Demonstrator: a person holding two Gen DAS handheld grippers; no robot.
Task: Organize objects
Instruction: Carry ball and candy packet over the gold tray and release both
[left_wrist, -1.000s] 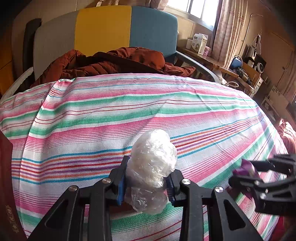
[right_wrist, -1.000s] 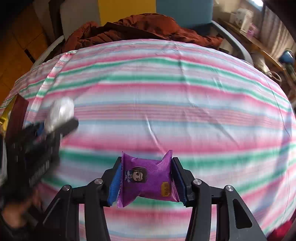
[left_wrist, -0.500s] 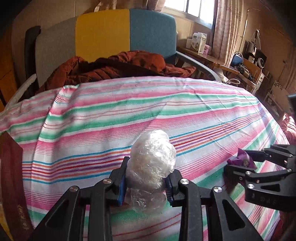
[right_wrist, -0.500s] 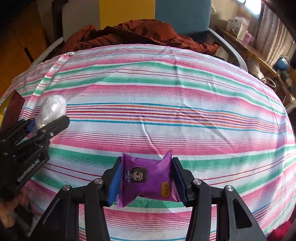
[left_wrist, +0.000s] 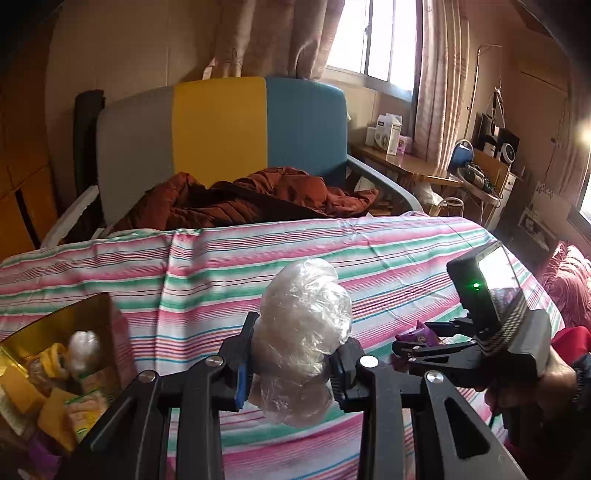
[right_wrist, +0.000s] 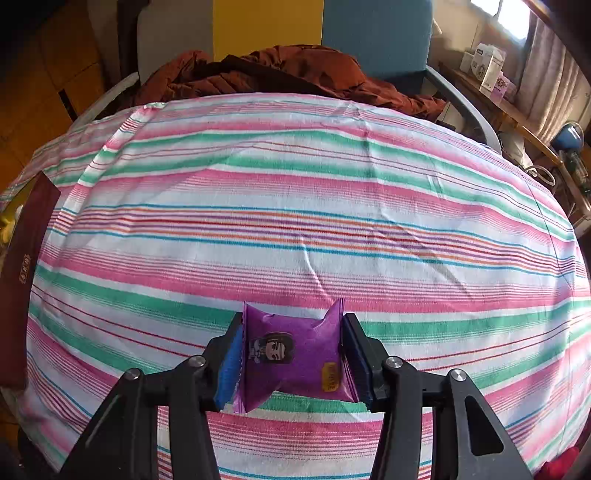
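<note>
My left gripper (left_wrist: 291, 365) is shut on a clear plastic-wrapped white bundle (left_wrist: 303, 332) and holds it above the striped tablecloth (left_wrist: 221, 266). A box with a gold inside (left_wrist: 55, 369) sits at the lower left and holds several wrapped snacks. My right gripper (right_wrist: 291, 354) is shut on a purple snack packet (right_wrist: 295, 354) with a cartoon face, held over the striped cloth (right_wrist: 295, 206). The right gripper also shows in the left wrist view (left_wrist: 417, 345), to the right of the bundle. The box's dark red side (right_wrist: 22, 266) shows at the left edge of the right wrist view.
A chair with grey, yellow and blue back panels (left_wrist: 221, 133) stands behind the table with a rust-brown jacket (left_wrist: 240, 199) on its seat. A cluttered side shelf (left_wrist: 406, 162) and curtains stand at the right. A red cushion (left_wrist: 569, 280) lies at the far right.
The left gripper has risen and tilted up with the bundle, bringing the open box into view at lower left. The right gripper has pulled back slightly; the left gripper has left its view.
</note>
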